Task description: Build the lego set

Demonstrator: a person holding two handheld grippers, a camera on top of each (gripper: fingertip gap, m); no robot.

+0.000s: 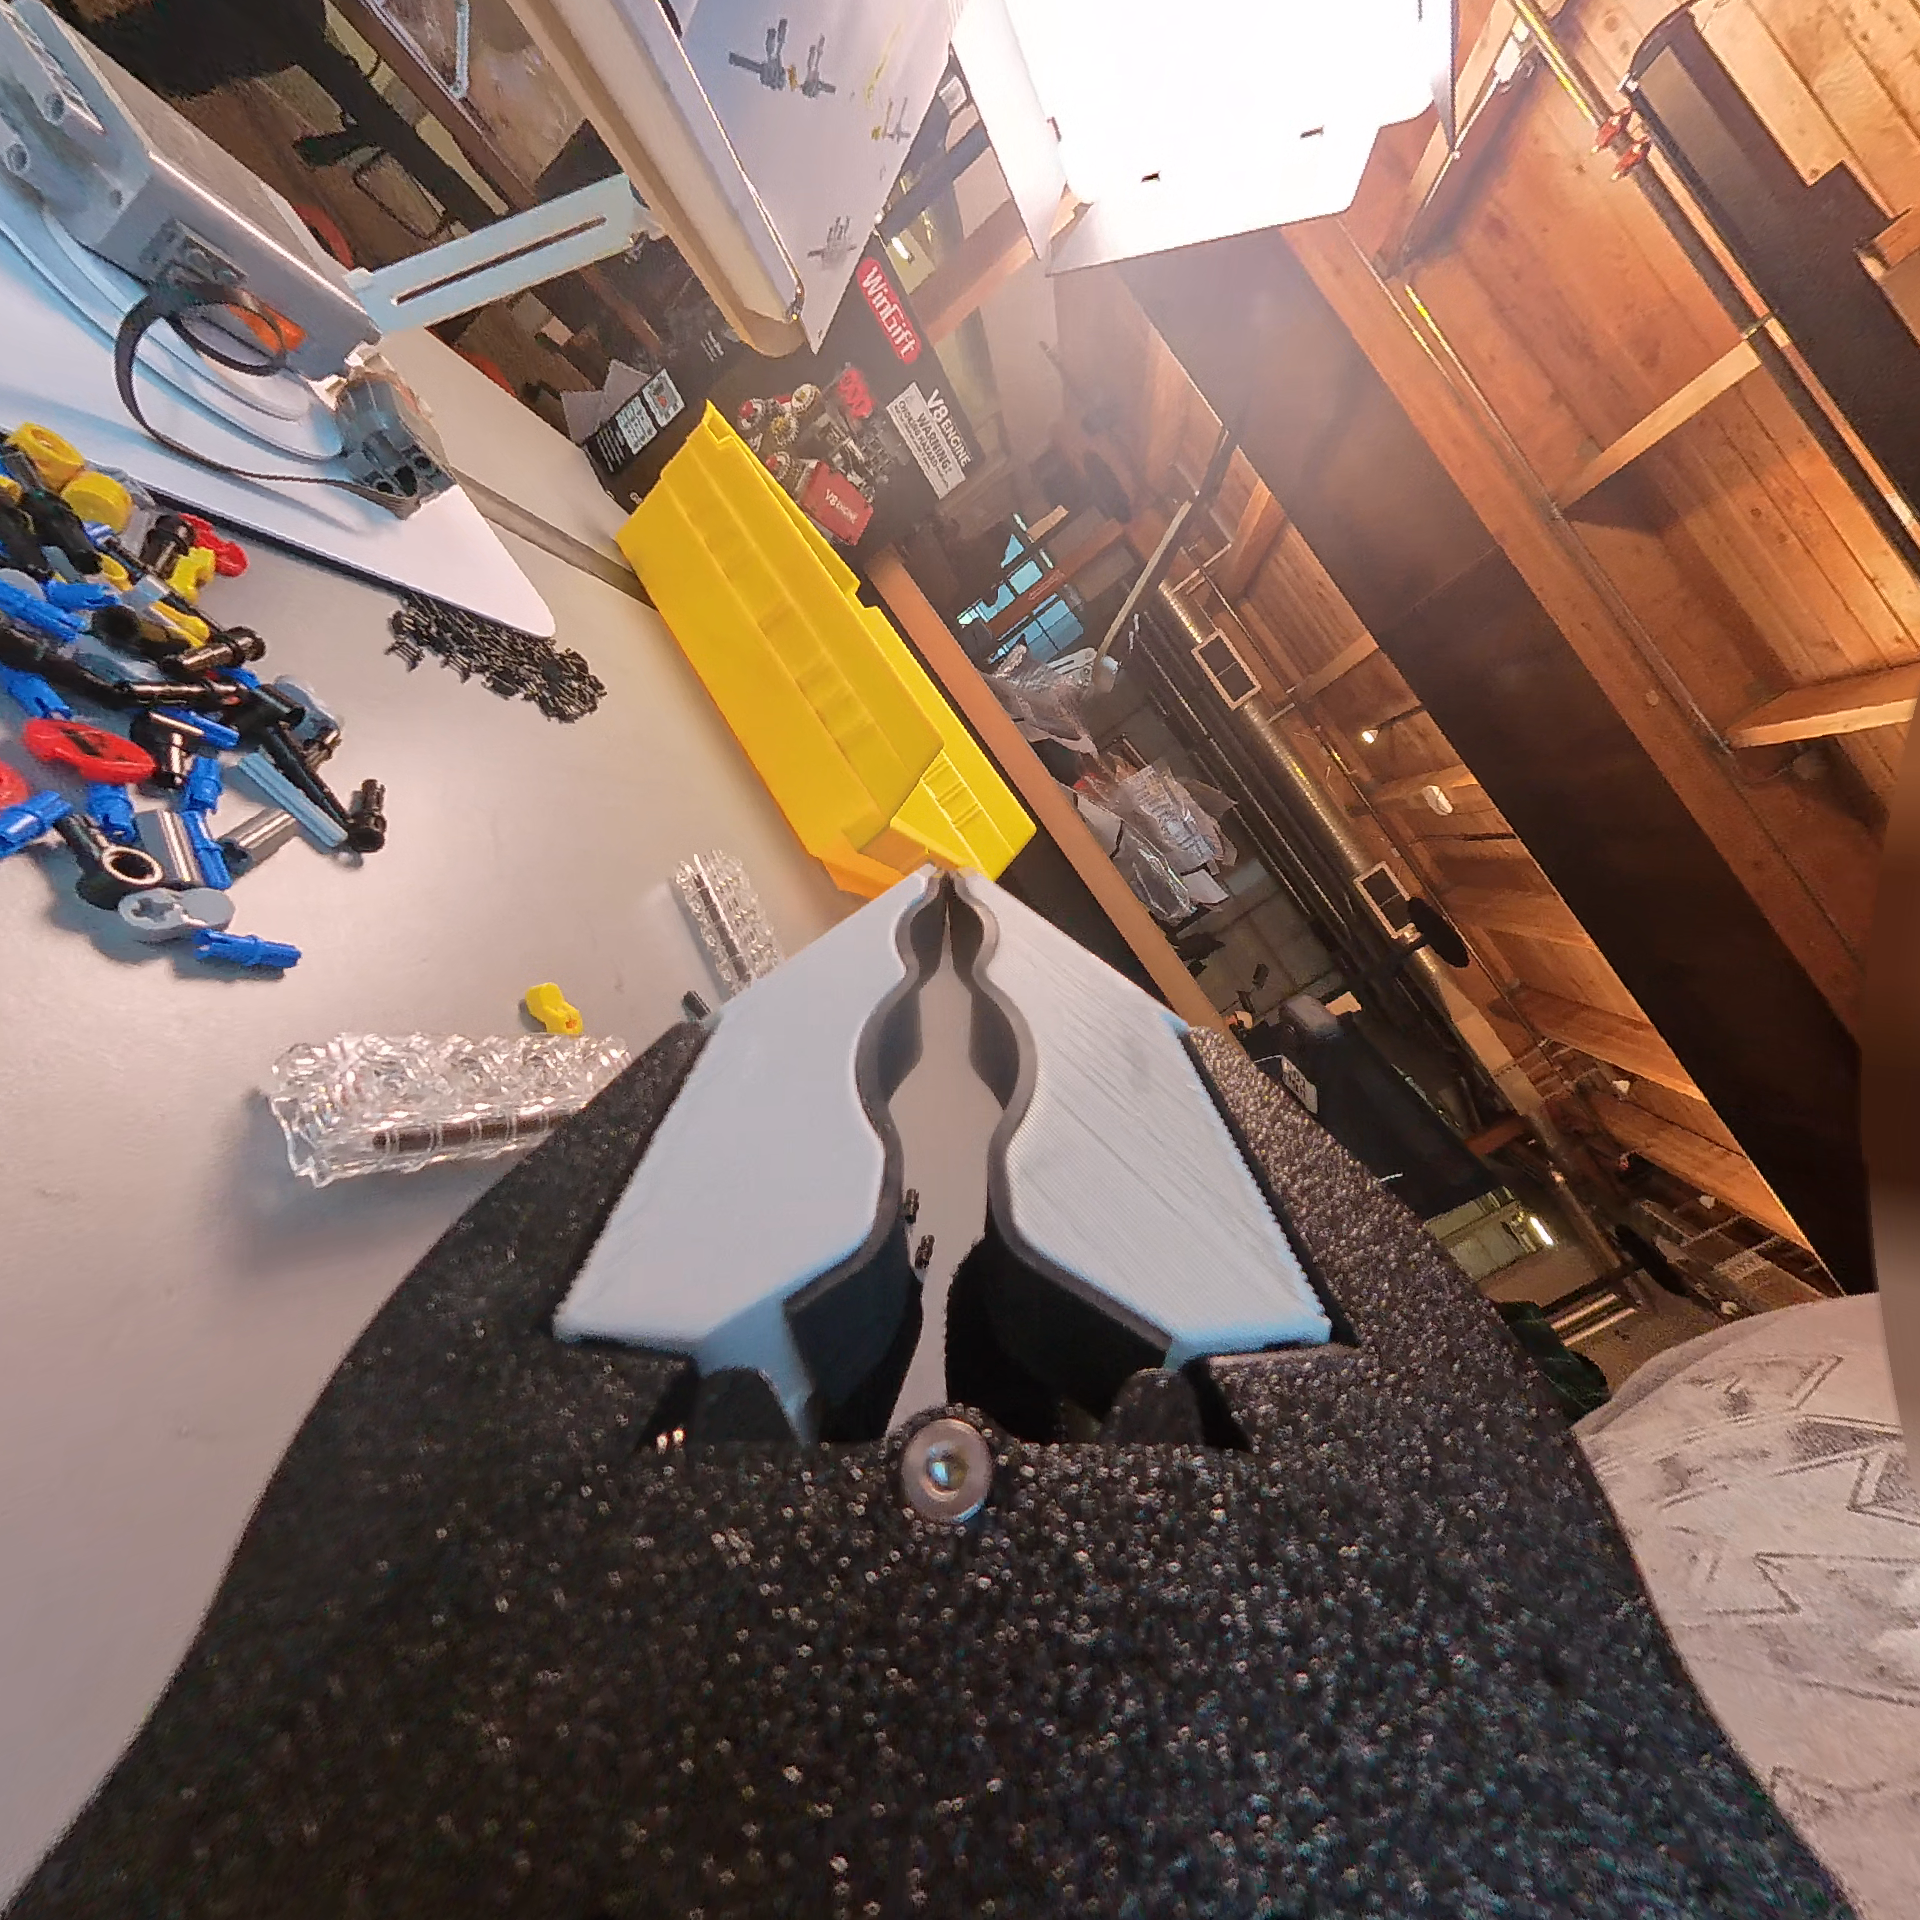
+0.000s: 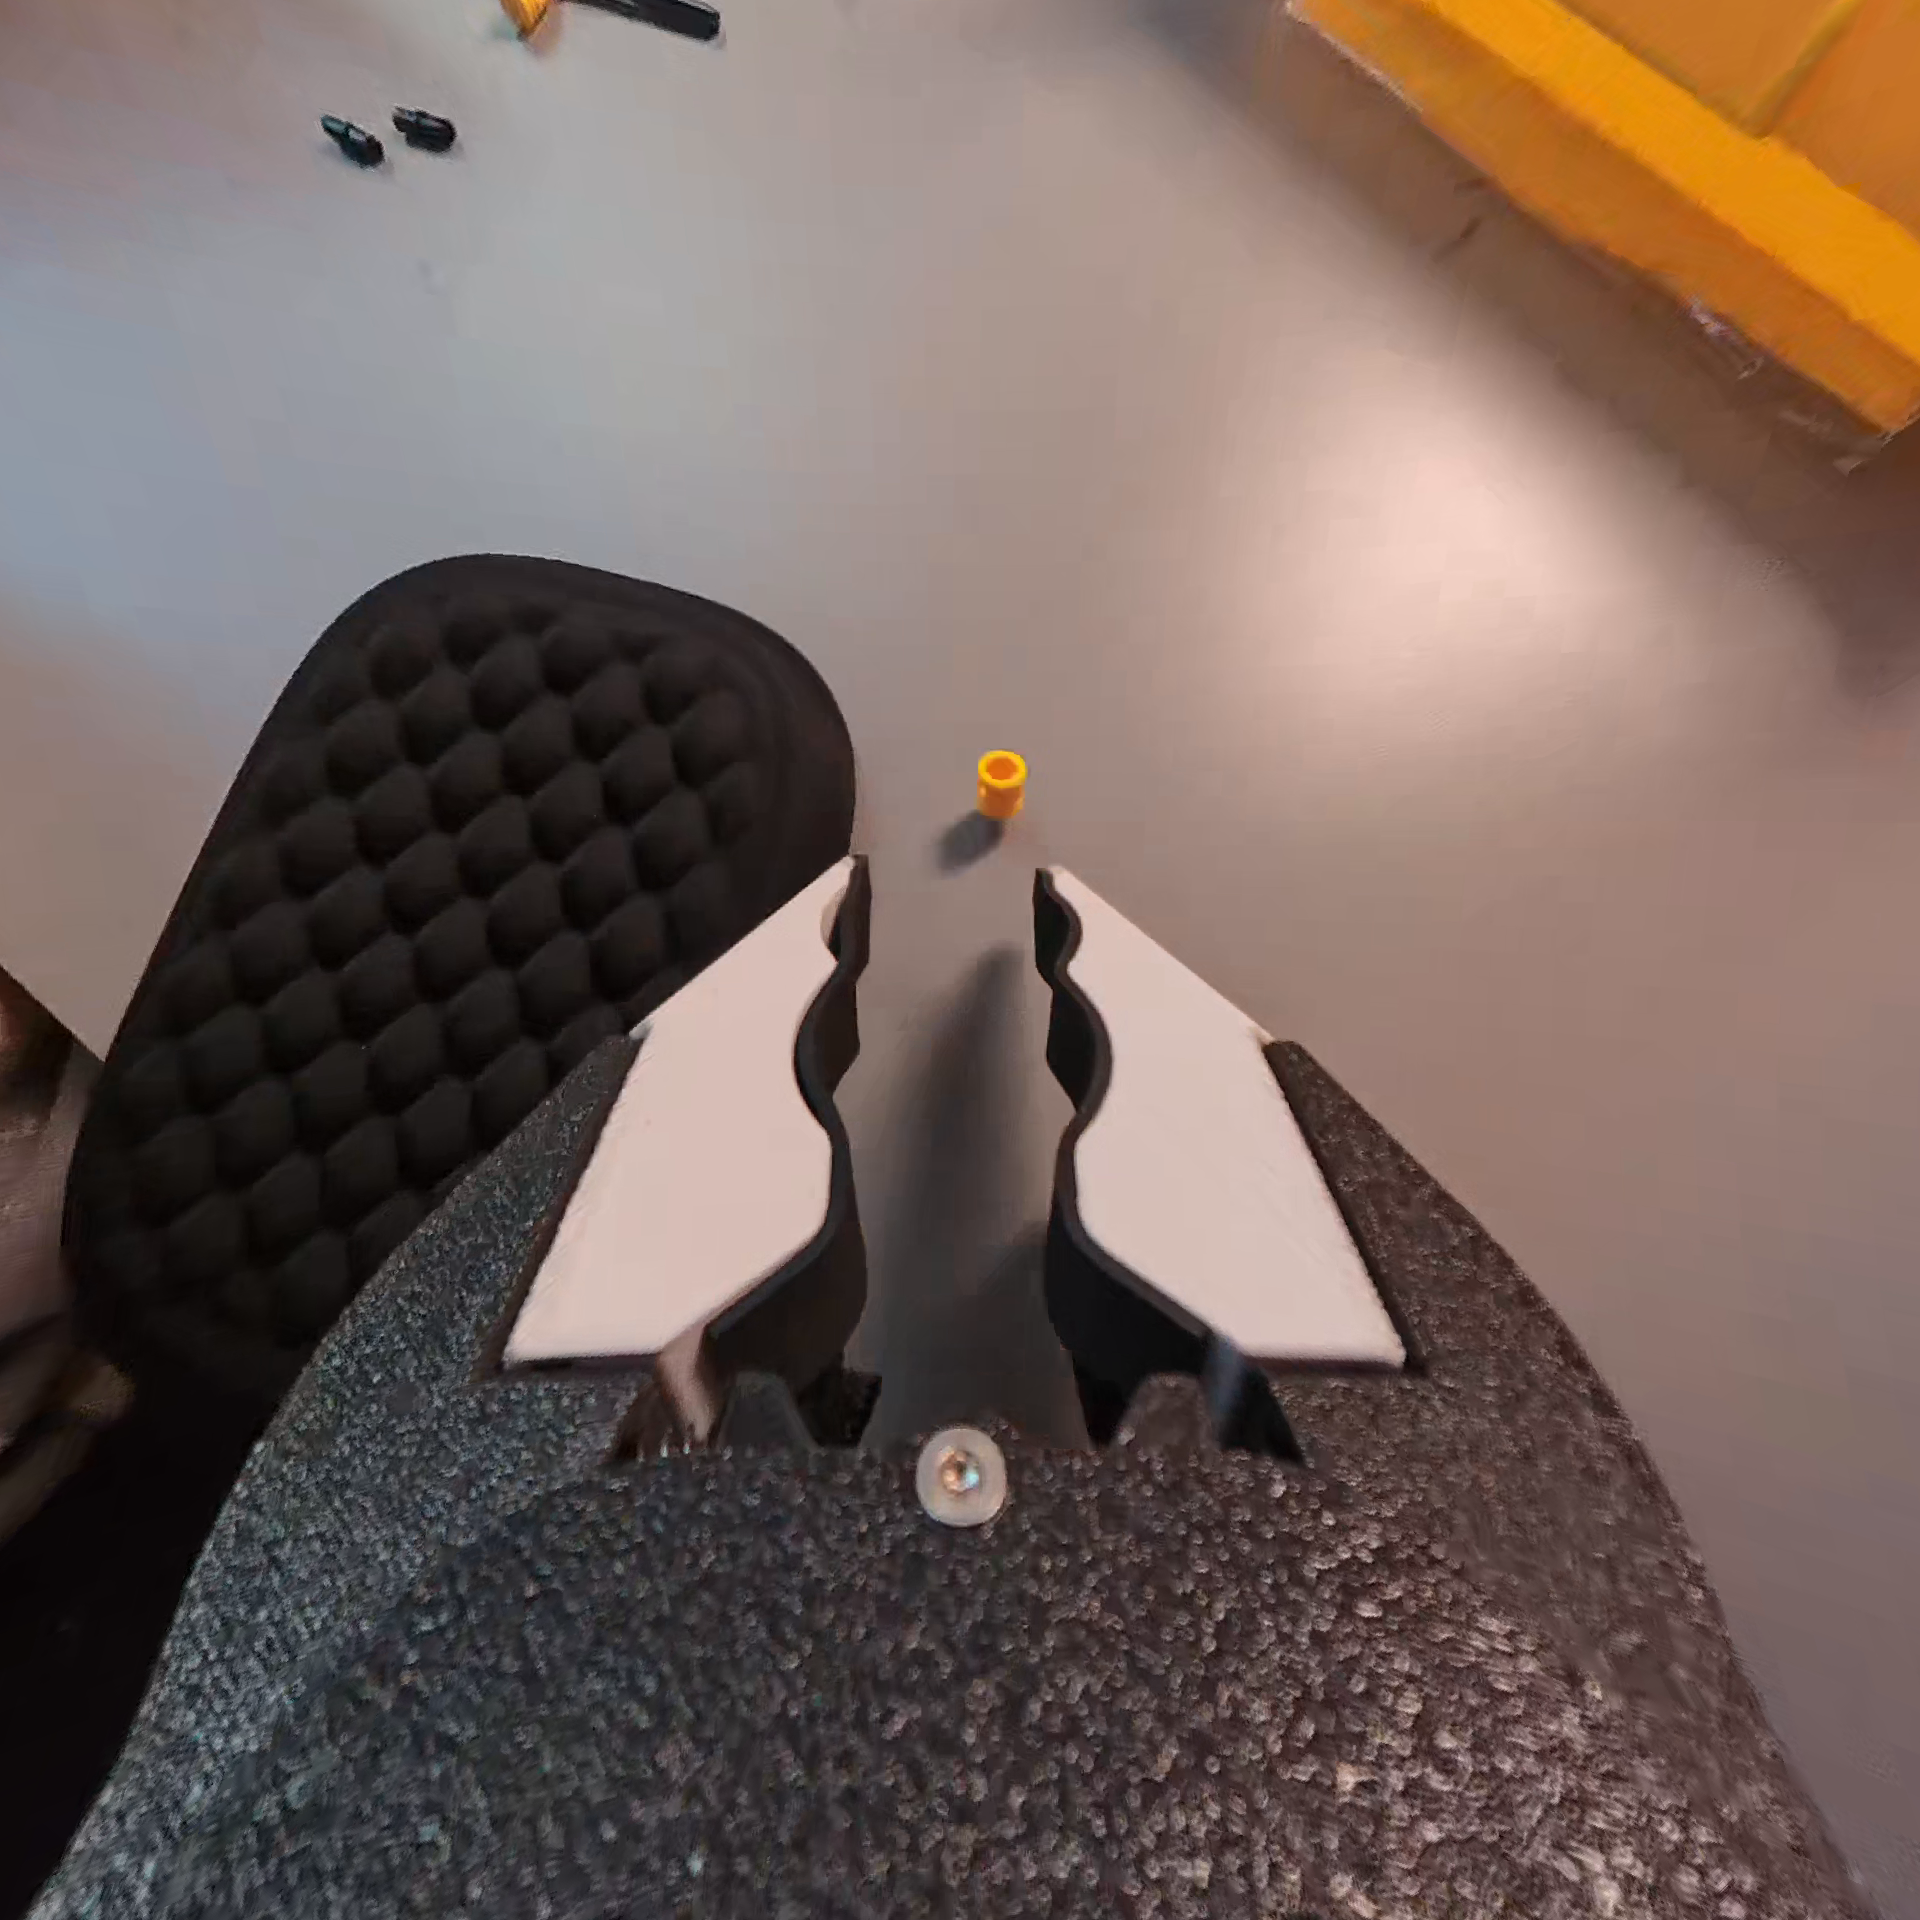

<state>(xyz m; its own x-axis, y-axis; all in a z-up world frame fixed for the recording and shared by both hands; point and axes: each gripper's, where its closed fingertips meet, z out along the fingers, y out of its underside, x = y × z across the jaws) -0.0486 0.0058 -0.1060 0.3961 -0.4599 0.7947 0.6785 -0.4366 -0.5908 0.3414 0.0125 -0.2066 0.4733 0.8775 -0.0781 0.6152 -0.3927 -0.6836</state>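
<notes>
My right gripper is open and empty, low over the grey table. A small yellow bushing stands on the table just beyond its fingertips, slightly right of the gap's middle line and not touching them. My left gripper is shut with its tips together and nothing visible between them. It is tilted and raised above the table, with its tips pointing toward a yellow bin. A small yellow piece lies on the table left of the left gripper's fingers.
A black dimpled foam pad lies just left of the right gripper. The yellow bin is at the far right, two black pins at the far left. The left wrist view shows a pile of coloured building parts, black pins, clear bags and a grey motor unit.
</notes>
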